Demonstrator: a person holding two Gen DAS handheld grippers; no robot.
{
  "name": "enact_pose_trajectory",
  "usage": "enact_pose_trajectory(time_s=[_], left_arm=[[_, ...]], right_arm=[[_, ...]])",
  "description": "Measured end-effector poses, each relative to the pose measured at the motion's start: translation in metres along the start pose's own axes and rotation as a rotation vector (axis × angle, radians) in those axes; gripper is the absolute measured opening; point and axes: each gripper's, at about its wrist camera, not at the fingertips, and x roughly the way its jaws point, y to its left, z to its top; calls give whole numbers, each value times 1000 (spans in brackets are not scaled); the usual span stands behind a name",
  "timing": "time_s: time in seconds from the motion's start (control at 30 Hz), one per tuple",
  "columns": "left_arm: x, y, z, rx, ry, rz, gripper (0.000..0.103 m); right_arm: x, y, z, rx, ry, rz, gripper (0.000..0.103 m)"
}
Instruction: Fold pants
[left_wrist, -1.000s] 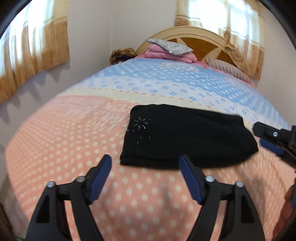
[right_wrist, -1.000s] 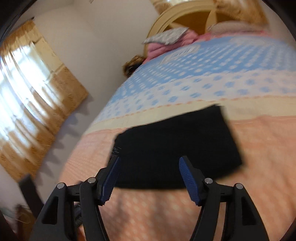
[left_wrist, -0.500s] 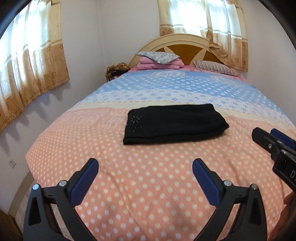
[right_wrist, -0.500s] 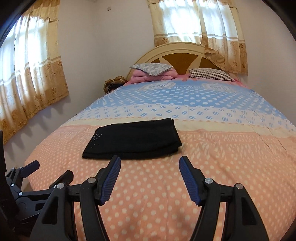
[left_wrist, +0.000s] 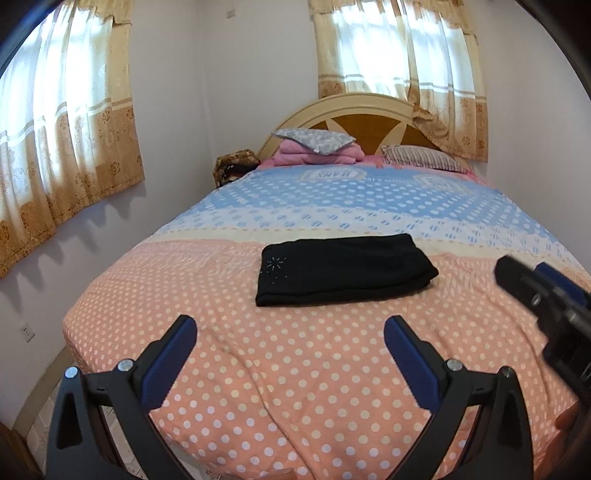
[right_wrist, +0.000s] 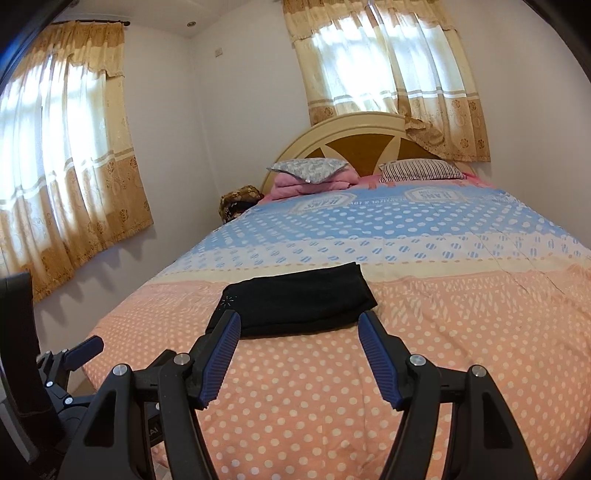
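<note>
Both grippers are sitting farther back from the pants (left_wrist: 345, 269) than a second ago, when the black bundle was filling the near field just ahead of the fingertips; the garment itself is lying as before. Item: pants, black, folded into a compact rectangle with a small sparkle motif at its 9 o'clock end, resting flat on the pink dotted band of the bedspread (left_wrist: 295, 369), at 12 o'clock from both sets of fingers. Condition: edges are looking stacked and even, a rounded fold running along the 3 o'clock end; by this judgement the fold is essentially finished and the step in hand is the release and retreat. Left gripper (left_wrist: 290, 352): jaws spread wide, holding nothing, hovering over the bed's near edge, well apart from the cloth. Right gripper (right_wrist: 299, 354): jaws likewise parted and empty, its tips framing the bundle's near edge in the right wrist view, though whether they are close to the cloth is hard to judge through the lens. Handling note: withdrawing straight back and slightly upward, fingers kept apart, is likely the safest course, since a trailing pad catching the near hem could drag the top layer out of line. Surroundings: pink folded blankets with a grey pillow (left_wrist: 314, 140) at 12 o'clock by the headboard (left_wrist: 369, 110), a striped pillow (left_wrist: 421, 157) at 1 o'clock, curtains (left_wrist: 66, 147) at 9 o'clock.
</note>
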Motion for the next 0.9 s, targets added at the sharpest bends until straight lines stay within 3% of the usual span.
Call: enact_pose_trajectory(time_s=[0.9], left_arm=[[-16,-14,1,27,-49,3,103]], right_arm=[[-13,-2,-4,7,-7,16,68]])
